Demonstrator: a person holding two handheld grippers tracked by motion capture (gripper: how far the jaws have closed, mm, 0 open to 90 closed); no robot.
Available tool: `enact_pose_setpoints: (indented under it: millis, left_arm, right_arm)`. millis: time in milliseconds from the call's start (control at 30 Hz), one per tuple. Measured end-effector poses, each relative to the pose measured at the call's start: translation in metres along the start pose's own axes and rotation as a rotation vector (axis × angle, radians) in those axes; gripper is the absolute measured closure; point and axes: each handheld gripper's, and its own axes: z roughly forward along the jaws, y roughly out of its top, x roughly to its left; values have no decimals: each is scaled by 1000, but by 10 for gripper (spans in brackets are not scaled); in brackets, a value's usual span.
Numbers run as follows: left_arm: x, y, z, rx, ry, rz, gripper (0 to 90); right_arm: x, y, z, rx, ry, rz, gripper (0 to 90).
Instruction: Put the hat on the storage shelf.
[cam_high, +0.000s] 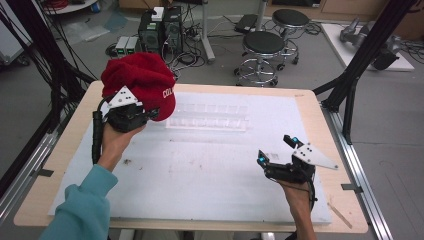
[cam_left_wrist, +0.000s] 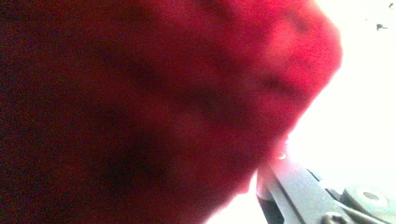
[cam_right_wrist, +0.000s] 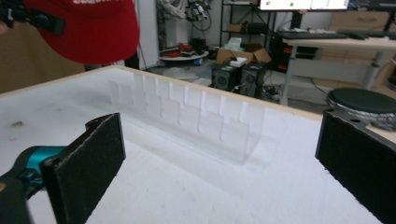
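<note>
A red knit hat (cam_high: 140, 80) with white lettering hangs above the table's back left corner. My left gripper (cam_high: 150, 114) is shut on its lower edge and holds it in the air. Red fabric of the hat (cam_left_wrist: 163, 102) presses close to the camera in the left gripper view, with part of one jaw at the lower right. My right gripper (cam_high: 275, 150) rests low over the mat at the front right, open with nothing between its pads (cam_right_wrist: 88, 158). From there the hat (cam_right_wrist: 93, 32) shows at the upper left.
A clear plastic rack (cam_high: 210, 117) with several slots stands on the white mat (cam_high: 200, 170) at mid-back, also ahead of the right gripper as the clear plastic rack (cam_right_wrist: 187, 116). Black frame posts (cam_high: 350, 95) flank the table's right side. Stools (cam_high: 263, 45) stand beyond the far edge.
</note>
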Motion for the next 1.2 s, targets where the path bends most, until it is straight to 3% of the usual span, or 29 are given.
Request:
enact_pose_setpoints:
  millis: [267, 567, 633, 967, 1200]
  left_arm:
    - [0, -4, 15, 30, 37, 15, 846]
    - [-1, -12, 29, 47, 67, 5, 846]
    - [-1, -13, 31, 54, 75, 5, 846]
    - [-2, -16, 41, 75, 118, 18, 846]
    - [-4, -17, 45, 71, 136, 2, 847]
  right_arm:
    - [-3, -30, -8, 5, -44, 22, 4]
    - [-8, -44, -13, -22, -80, 29, 4]
    - [-7, -48, -13, -2, -87, 22, 4]
    - [-8, -67, -8, -16, -98, 20, 4]
    - [-7, -69, -10, -48, -104, 13, 4]
